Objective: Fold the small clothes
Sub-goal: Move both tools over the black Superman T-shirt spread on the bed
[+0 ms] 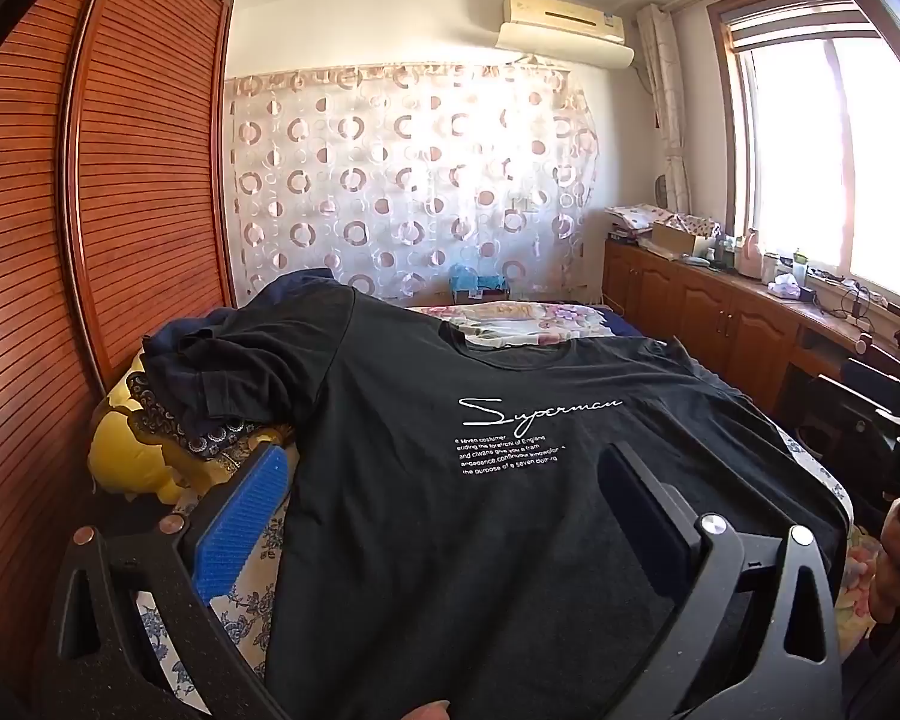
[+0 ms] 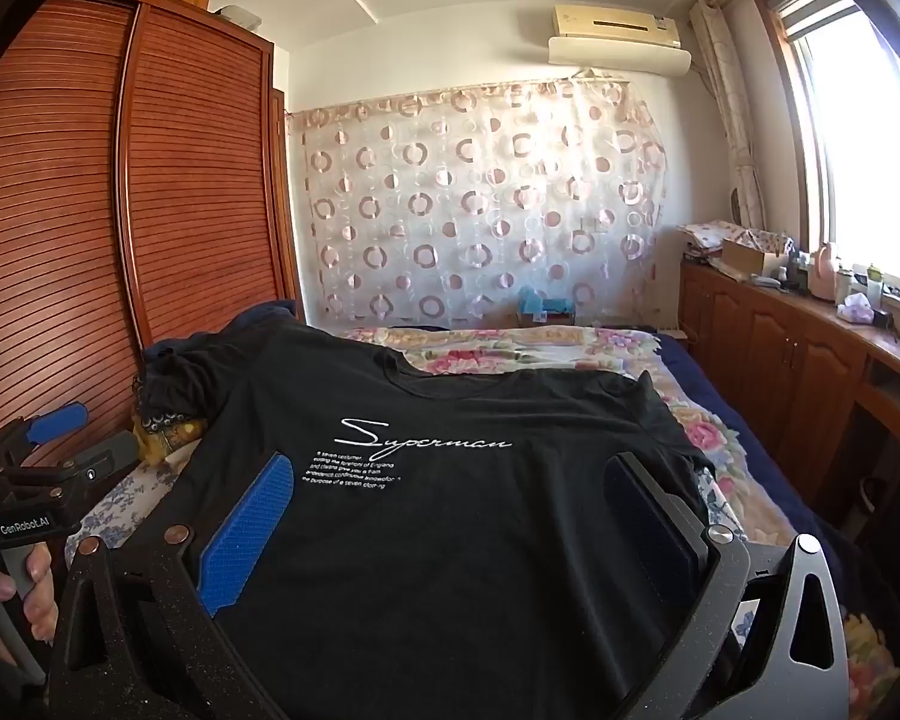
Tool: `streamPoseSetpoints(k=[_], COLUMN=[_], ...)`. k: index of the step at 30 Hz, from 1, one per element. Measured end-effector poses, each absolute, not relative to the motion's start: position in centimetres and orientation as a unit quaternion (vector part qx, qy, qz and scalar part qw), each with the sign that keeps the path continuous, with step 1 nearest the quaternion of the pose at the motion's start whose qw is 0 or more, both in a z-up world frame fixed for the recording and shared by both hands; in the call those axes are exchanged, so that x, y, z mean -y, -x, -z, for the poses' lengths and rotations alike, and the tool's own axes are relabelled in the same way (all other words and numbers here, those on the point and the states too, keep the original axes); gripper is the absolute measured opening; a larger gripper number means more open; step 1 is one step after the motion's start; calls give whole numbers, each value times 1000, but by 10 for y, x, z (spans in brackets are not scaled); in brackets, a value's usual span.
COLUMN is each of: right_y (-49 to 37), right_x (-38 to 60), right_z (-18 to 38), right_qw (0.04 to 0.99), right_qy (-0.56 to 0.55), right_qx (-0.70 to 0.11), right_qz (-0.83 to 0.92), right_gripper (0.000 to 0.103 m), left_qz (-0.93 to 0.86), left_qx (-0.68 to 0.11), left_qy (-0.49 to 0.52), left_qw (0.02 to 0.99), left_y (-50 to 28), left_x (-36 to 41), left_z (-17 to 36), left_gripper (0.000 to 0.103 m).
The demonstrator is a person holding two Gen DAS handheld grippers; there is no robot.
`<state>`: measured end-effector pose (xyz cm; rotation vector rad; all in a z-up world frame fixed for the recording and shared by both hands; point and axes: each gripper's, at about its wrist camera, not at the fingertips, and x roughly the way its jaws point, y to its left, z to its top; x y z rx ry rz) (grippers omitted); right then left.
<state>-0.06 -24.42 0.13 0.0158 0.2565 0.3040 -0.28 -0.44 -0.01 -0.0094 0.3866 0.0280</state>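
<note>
two grippers hover above one black t-shirt [image 1: 480,480] spread front-up on the bed [image 2: 570,348]. the left gripper [image 1: 444,480] has its fingers spread wide, holding nothing, over the shirt's left edge. the right gripper [image 2: 450,498] is likewise wide apart and empty, over the shirt's middle. beyond the left sleeve lies one pile of dark clothes [image 1: 210,348] on a yellow cushion [image 1: 132,456]. farther back hangs one patterned curtain [image 1: 414,180]; one box [image 1: 672,237] sits on the cabinet [image 1: 720,312], contents unclear.
</note>
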Motion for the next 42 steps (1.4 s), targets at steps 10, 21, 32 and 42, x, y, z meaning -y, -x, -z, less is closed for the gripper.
streamPoseSetpoints(k=[10, 21, 32, 42], right_y=[1, 2, -5, -42], right_x=[244, 245, 241, 223], right_z=[-1, -2, 3, 16], right_qw=[980, 980, 978, 968], right_qy=[-9, -10, -2, 22], right_qx=[-127, -127, -136, -158], right_qz=[-152, -152, -158, -193], right_gripper=[103, 103, 103, 103], left_qz=[-14, -15, -24, -39], left_qx=[-191, -190, -203, -251], left_qy=[3, 3, -3, 4], left_qw=[982, 982, 979, 967], left_y=[3, 3, -11, -41], left_x=[5, 5, -8, -52], left_z=[0, 0, 14, 38], left_gripper=[103, 103, 103, 103])
